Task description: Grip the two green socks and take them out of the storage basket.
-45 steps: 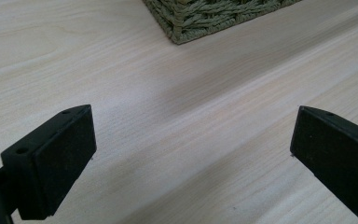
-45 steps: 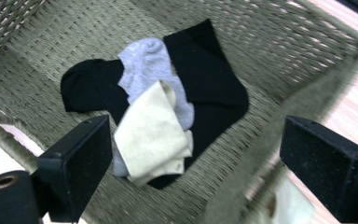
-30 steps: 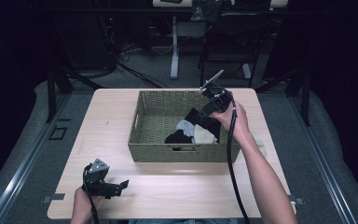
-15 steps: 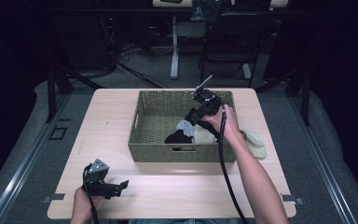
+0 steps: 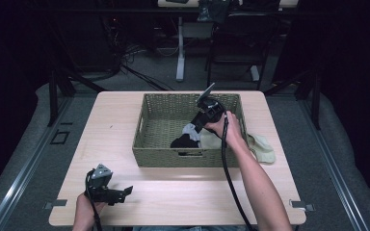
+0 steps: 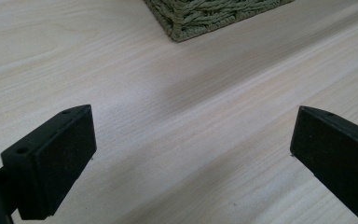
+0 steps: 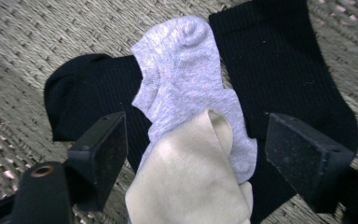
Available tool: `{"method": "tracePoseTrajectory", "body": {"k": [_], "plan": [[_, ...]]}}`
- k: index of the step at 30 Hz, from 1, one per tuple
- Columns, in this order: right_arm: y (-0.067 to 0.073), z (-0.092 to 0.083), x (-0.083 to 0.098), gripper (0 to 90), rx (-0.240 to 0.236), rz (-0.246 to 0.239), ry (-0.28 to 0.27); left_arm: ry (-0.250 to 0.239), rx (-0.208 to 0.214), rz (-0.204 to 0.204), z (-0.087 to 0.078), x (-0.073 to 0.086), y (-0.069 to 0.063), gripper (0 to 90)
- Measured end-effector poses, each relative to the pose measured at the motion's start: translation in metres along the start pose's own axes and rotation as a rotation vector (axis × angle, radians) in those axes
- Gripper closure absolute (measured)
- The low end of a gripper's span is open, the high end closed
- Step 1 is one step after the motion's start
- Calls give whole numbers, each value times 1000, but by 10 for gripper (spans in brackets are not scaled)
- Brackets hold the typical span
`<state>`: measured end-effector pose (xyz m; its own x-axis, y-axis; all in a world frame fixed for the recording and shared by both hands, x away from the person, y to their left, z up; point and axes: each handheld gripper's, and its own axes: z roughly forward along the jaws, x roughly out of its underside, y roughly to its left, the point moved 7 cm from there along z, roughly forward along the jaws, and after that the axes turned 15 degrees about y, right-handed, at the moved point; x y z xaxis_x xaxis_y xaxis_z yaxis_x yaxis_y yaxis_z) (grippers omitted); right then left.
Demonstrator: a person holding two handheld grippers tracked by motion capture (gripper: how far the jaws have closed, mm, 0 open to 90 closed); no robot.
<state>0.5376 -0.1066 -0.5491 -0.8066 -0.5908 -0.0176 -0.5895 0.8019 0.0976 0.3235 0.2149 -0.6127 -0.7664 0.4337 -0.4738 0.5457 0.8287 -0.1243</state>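
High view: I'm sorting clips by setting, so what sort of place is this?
Probably a lab or recording workspace: a light wooden table with a woven basket of socks, dark surroundings, and chair legs and cables behind.

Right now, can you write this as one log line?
right gripper: closing, open around beige sock | grey sock: beneath | basket | left gripper: open
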Motion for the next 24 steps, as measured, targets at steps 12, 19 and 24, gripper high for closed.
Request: {"method": "tracePoseTrajectory", "body": {"k": [12, 19, 24], "plan": [[-4, 26, -7, 327, -14, 20, 61, 0, 1, -1, 0, 0, -1, 3], [-2, 24, -4, 755, -28, 27, 72, 0, 1, 1, -1, 0, 0, 3], [-1, 15, 0, 847, -13, 28, 43, -1, 1, 0, 0, 0, -1, 3]]}}
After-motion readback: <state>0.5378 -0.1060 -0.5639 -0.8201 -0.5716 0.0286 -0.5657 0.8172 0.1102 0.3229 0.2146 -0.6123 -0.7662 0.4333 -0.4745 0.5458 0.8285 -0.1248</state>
